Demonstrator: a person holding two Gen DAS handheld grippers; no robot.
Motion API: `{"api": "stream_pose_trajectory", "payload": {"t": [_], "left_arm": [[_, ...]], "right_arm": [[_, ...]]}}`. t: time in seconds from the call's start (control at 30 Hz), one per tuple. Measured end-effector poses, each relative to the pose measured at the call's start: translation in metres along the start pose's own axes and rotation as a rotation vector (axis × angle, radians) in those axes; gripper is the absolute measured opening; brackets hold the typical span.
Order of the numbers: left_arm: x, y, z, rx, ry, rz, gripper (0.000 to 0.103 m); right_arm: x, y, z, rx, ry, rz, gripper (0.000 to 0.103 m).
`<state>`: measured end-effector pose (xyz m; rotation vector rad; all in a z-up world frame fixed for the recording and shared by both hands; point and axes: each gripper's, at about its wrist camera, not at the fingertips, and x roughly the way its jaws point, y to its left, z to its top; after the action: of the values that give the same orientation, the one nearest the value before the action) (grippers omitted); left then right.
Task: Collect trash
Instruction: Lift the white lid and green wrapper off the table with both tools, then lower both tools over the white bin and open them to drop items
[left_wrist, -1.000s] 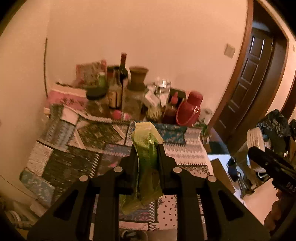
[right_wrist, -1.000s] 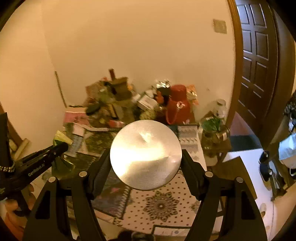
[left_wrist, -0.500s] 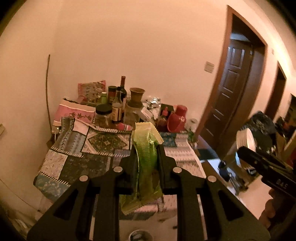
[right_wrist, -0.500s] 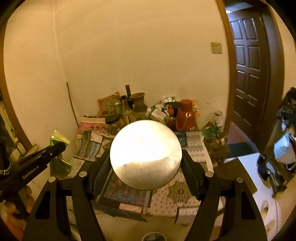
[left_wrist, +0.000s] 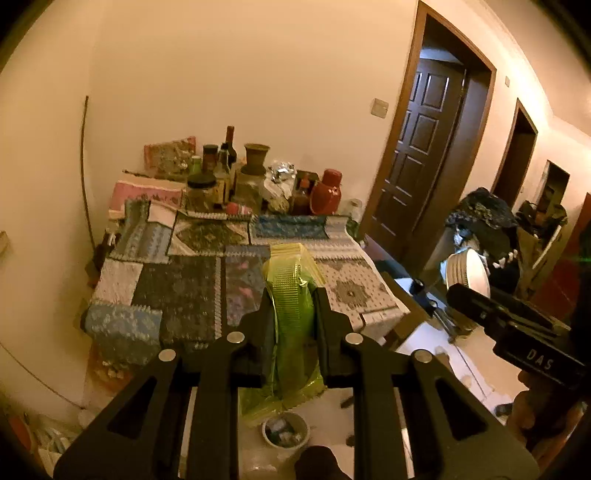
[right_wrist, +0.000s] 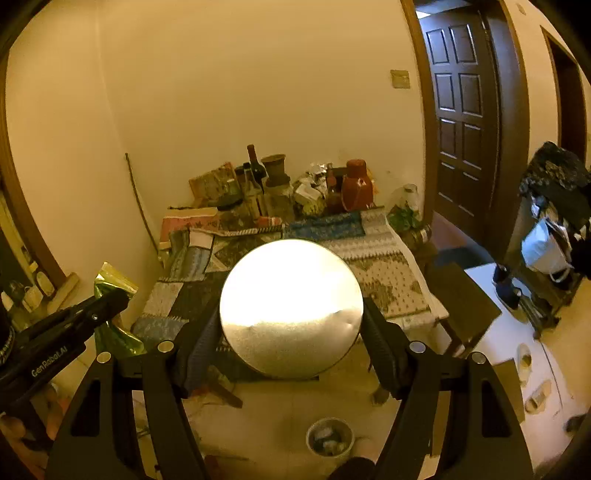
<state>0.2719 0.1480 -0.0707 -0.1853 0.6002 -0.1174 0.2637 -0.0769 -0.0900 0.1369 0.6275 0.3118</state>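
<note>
Cluttered table (left_wrist: 192, 288) beyond small bin (left_wrist: 285, 434)

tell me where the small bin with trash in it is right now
The small bin stands on the floor at the bottom of both wrist views, in front of the cloth-covered table, just below the green wrapper in the left tongs.

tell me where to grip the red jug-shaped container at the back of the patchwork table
Grip the red jug-shaped container across its narrower upper neck, coming from the open front over the patchwork tablecloth. It stands upright with bottles crowding its left and the wall behind it.
</note>
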Motion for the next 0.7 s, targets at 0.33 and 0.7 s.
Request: {"api": "stream_pose_trajectory", "payload": {"t": [0.33,0.7], "left_arm": [[0.005,0.005,-0.032,-0.026,0.084,-0.011,0.019],[0.093,0.004,-0.1,-0.052,0.291,0.03,0.019]], "right_arm": [[0.008,-0.001,-0.031,0.0,0.109,-0.032,0.07],[0.083,-0.044,-0.092,0.017,0.297,-0.023,0.07]]}}
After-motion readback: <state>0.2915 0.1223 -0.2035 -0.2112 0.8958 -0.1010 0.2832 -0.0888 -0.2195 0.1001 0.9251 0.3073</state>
